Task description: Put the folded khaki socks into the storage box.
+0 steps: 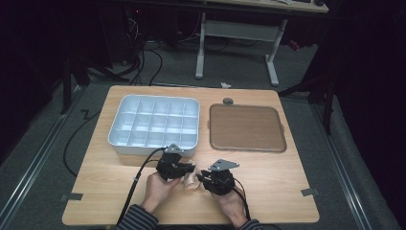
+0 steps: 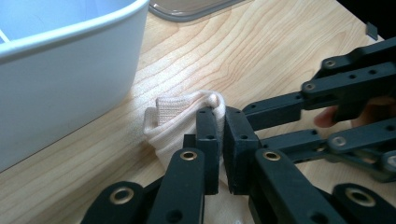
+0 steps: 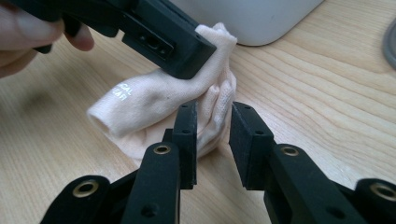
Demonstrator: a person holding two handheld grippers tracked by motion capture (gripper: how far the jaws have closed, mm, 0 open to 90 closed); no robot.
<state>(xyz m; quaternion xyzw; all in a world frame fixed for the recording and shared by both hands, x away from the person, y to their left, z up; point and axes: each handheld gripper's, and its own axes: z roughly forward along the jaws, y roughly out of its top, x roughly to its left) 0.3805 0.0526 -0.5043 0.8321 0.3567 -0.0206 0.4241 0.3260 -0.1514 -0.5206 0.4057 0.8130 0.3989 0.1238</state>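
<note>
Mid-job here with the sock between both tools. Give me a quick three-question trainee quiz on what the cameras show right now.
1. True or false: the left tool is shut on the peach sock.
2. Which container stands nearest the sock? A) the white compartment tray B) the brown lid C) a metal bowl
3. Fill in: the right tool has its jaws ____, with a fold of sock between them and a gap showing on one side.

Key
1. True: the jaws pinch the sock's edge in the left gripper view.
2. A: the tray's wall stands just beyond the sock.
3. Open: the pads do not clamp the cloth.
</note>
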